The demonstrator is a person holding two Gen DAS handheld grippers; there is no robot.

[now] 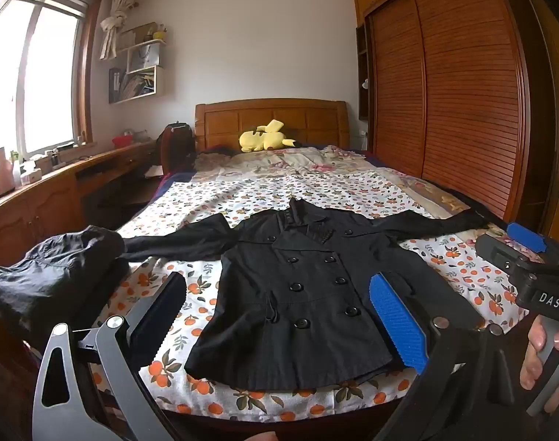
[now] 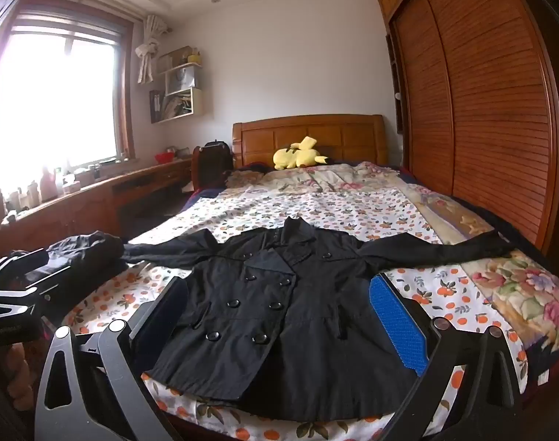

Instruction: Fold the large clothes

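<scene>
A black double-breasted coat (image 1: 301,294) (image 2: 279,312) lies flat and front-up on the bed, both sleeves spread out sideways and the hem toward me. My left gripper (image 1: 277,281) hovers open over the lower part of the coat, with nothing between its pads. My right gripper (image 2: 279,283) also hangs open above the coat near the hem, holding nothing. In the left wrist view the right gripper (image 1: 509,244) shows at the right edge, with a hand (image 1: 544,341) on its handle.
A second dark garment (image 1: 55,268) (image 2: 85,253) lies bunched at the bed's left corner. The bed (image 1: 279,191) has an orange-fruit sheet, a yellow plush toy (image 1: 264,137) and a wooden headboard. A slatted wardrobe (image 1: 444,92) stands on the right and a desk (image 1: 59,180) under the window on the left.
</scene>
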